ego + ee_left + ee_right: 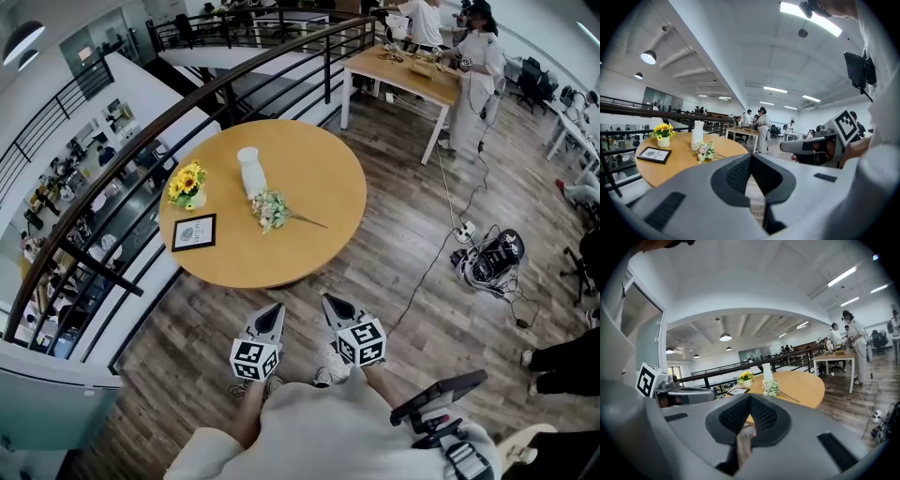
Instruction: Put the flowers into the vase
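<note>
Reference item: the vase (250, 172), white and upright, on the round bench (323, 202), toward its far side.

Left of the vase:
- A railing (112, 169) curves round the bench's edge.
- A sunflower pot (187, 185) stands well apart from the vase.
- A frame (194, 232) lies flat, left of and nearer than the vase, just in front of the pot.

Just right of the vase's foot, and nearer: the flowers (271, 208) lie flat on the bench top. Their heads are close to the vase and the stem runs away from it to the right. Heads and vase appear not to touch, though the view is too small to be sure.

Nearer than the vase, off the bench, over the floor (187, 319):
- The left gripper (276, 311) points toward the bench, jaws closed tip to tip and holding nothing.
- The right gripper (331, 303) is beside it to the right, jaws likewise fully together, nothing held.
- Both are well apart from the flowers.

Right of and beyond the vase: a second bench (394, 67) with a person (476, 70) standing at it.

Right of the vase, on the floor: cables (487, 255) in a heap.
</note>
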The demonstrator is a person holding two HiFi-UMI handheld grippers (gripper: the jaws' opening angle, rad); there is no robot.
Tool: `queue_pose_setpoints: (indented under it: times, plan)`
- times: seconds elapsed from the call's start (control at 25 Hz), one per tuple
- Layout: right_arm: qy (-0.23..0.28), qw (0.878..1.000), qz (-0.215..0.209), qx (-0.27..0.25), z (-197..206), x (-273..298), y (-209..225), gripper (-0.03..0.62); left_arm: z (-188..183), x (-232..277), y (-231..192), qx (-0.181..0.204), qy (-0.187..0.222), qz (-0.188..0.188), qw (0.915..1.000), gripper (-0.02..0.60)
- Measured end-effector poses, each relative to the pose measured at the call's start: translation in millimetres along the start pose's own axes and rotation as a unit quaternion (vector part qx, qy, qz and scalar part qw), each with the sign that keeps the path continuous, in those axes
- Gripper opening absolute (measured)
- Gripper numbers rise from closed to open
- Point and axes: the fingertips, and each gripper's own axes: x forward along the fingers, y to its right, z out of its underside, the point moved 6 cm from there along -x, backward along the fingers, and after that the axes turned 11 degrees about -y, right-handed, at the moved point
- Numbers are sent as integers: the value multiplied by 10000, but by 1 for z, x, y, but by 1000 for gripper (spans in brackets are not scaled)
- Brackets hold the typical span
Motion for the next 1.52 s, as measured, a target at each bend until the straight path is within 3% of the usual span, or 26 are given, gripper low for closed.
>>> queue_pose_setpoints:
  times: [0.44,0.84,1.24,1.52]
  plan:
    - [69,9999,90,72,3,-10,29,8,-3,24,19,59,-62,97,9999,6]
    - [75,9998,183,37,-4,9,39,8,-4,41,1,-66,-79,55,9999,6]
    - [-103,9995,312,20,-25,60,52,8,-19,79,-47,-119,-47,305,9995,6]
    - [-167,9991,399,-13,-61,119,58,8,-46,108,-112,-79,25,413,9991,6]
